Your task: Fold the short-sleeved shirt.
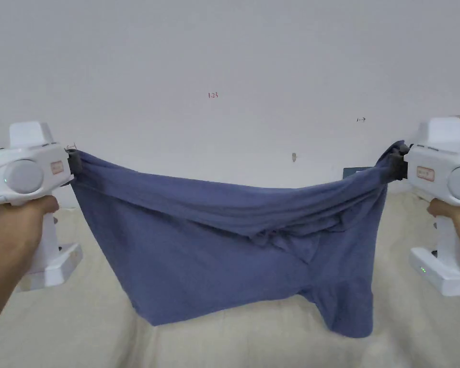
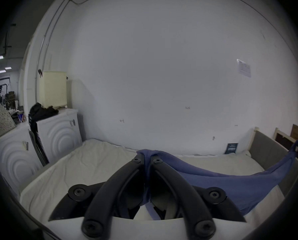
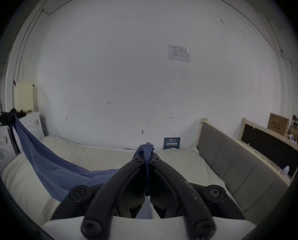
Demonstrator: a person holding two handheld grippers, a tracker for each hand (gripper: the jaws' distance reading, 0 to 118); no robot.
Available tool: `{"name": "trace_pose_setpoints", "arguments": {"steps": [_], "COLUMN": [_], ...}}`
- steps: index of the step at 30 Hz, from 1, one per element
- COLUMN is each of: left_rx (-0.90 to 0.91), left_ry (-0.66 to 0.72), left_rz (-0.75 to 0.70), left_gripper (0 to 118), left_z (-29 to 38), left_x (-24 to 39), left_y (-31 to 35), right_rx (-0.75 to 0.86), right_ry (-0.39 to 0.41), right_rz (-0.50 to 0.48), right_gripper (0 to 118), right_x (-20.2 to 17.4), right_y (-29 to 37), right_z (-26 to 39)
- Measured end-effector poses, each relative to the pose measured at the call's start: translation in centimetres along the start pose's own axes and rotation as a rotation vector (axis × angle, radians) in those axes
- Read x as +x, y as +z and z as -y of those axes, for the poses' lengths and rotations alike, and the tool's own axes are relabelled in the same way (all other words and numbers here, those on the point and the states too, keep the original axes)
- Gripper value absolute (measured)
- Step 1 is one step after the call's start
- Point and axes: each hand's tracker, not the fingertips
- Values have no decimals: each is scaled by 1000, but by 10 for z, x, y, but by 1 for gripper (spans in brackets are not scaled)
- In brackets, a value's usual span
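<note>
Hanging between the two tools, the blue short-sleeved shirt (image 1: 214, 249) is stretched in the air above the bed (image 1: 253, 345), its top edge sagging in the middle and its lower edge just reaching or nearly reaching the cream sheet. Can't tell if the hem actually touches. One lower corner on the right droops further than the left, and a bunched patch, maybe a sleeve or the collar, sits right of centre under the top edge.

Left tool (image 1: 74, 160) is clamped on the shirt's left top corner; in the left gripper view both jaws are pressed together with blue cloth pinched between them (image 2: 147, 154). Right tool (image 1: 397, 163) grips the right top corner the same way, fabric squeezed at the jaw tips in the right gripper view (image 3: 147, 151). A hand (image 1: 16, 225) holds the left tool's handle; the other hand (image 1: 447, 211) holds the right.

Step in hand, as I judge it: spreading the shirt to lay it flat on the bed before folding. To do it well:
- pull the tools a bit further apart so the sagging top edge goes taut
- keep both at equal height so the hem lands level
- lower the bottom edge onto the sheet first, then draw toward the near side so the body lays without creases
- watch the bunched patch right of centre; likely needs a shake or it gets trapped under
- risk: a pinch this small at each corner may slip if tugged hard.

White wall (image 1: 224, 62) behind, on the far side.
</note>
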Motion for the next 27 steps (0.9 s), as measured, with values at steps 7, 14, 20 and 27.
{"name": "trace_pose_setpoints", "arguments": {"steps": [7,14,20,27], "left_rx": [-34,-208,-392,-578], "left_ry": [-16,-27,-58,-71], "left_rz": [-54,-72,-58,-68], "left_gripper": [6,6,6,6], "left_z": [34,143,251,357], "left_x": [-3,-14,-33,-68], "left_y": [-32,-43,1,100], "right_rx": [-35,-185,-323,-468], "right_ry": [-71,-81,-90,-11], "right_rz": [-21,-18,4,12], "right_gripper": [5,5,5,5], "right_x": [-4,-21,-25,-20], "right_y": [-34,-38,-1,81], "right_z": [34,123,214,314]}}
